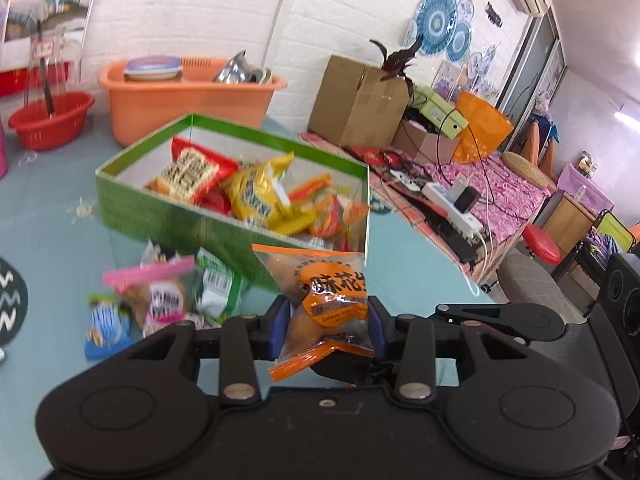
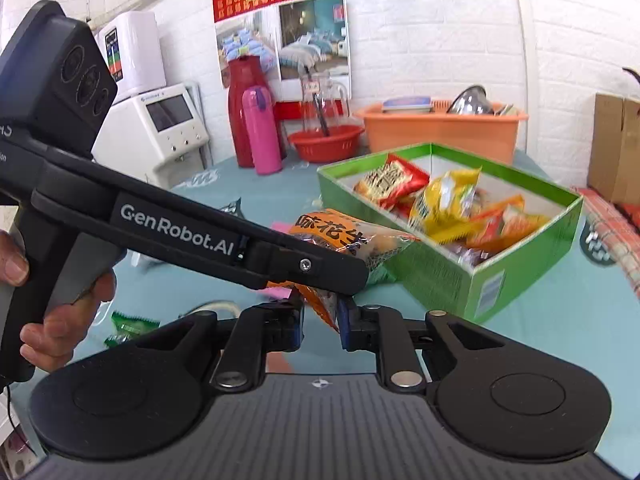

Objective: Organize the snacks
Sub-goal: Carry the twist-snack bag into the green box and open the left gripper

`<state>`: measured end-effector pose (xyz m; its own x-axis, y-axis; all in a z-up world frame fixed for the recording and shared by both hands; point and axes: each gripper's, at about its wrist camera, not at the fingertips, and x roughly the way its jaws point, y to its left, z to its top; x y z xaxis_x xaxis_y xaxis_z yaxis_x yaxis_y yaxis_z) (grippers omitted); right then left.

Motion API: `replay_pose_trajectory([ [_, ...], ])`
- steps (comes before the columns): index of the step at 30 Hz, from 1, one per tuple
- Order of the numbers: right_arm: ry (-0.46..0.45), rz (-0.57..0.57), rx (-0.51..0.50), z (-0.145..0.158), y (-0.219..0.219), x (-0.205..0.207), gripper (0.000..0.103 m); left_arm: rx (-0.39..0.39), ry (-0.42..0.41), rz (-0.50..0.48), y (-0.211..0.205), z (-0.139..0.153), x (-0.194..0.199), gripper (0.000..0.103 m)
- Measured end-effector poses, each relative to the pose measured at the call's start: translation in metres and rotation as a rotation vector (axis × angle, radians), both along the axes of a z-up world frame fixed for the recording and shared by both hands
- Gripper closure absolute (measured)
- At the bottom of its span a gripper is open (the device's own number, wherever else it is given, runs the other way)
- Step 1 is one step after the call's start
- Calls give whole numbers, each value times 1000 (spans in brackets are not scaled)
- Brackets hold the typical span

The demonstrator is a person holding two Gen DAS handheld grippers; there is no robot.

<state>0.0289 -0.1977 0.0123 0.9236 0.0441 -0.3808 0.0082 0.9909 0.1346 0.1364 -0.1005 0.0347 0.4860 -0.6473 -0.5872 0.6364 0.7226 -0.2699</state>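
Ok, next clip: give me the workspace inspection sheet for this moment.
Surface: teal table, partly covered.
Job's things: green box holding snack packs; orange snack packet held above the table.
Clutter: loose snack packs beside the box; orange basin, red basket.
Grippers: left tongs shut on the packet; right tongs apart, packet corner between them.
Cables: power strip with leads.
Surroundings: white brick wall, cardboard box.

orange snack packet (image 1: pixel 334 292): glossy clear plastic film, crinkled. green box (image 1: pixel 224 216): printed cardboard, plain white inside. snack bags in box (image 1: pixel 260 192): shiny foil-like plastic. left gripper (image 1: pixel 328 324): matt black plastic, metal rivets. orange tub (image 1: pixel 188 100): smooth plastic. brown carton (image 1: pixel 358 102): matt corrugated cardboard, taped. table (image 1: pixel 420 248): smooth teal surface.
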Motion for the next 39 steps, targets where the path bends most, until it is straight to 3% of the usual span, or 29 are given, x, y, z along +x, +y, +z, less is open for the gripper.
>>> replay_pose_trajectory([
  [8, -86, -40, -81, 20, -23, 22, 74, -40, -63, -5, -18, 20, 36, 41],
  [19, -97, -89, -60, 38, -67, 70, 74, -63, -80, 7, -48, 33, 101, 38],
  [20, -100, -91, -62, 37, -70, 75, 74, -62, -81, 9, -51, 31, 108, 36],
  [21, -103, -95, -68, 35, -75, 80, 74, -61, -79, 16, -52, 28, 116, 26],
  [22, -104, -101, -76, 33, -78, 86, 71, -59, -75, 27, -54, 25, 121, 1],
  [24, -89, -128, -92, 22, -84, 99, 49, -43, -54, 88, -51, 13, 133, 0],
  [25, -72, -148, -98, 16, -86, 103, 17, -47, -49, 125, -46, 7, 135, 0],
  [26, -57, -169, -94, 10, -88, 105, 0, -60, -47, 141, -41, 3, 135, 0],
  [31, -62, -161, -74, -4, -92, 92, 0, -67, -1, 141, -21, -7, 137, 0],
  [39, -88, -143, -108, 10, -77, 61, 0, -72, 7, 147, 8, 5, 99, 0],
])
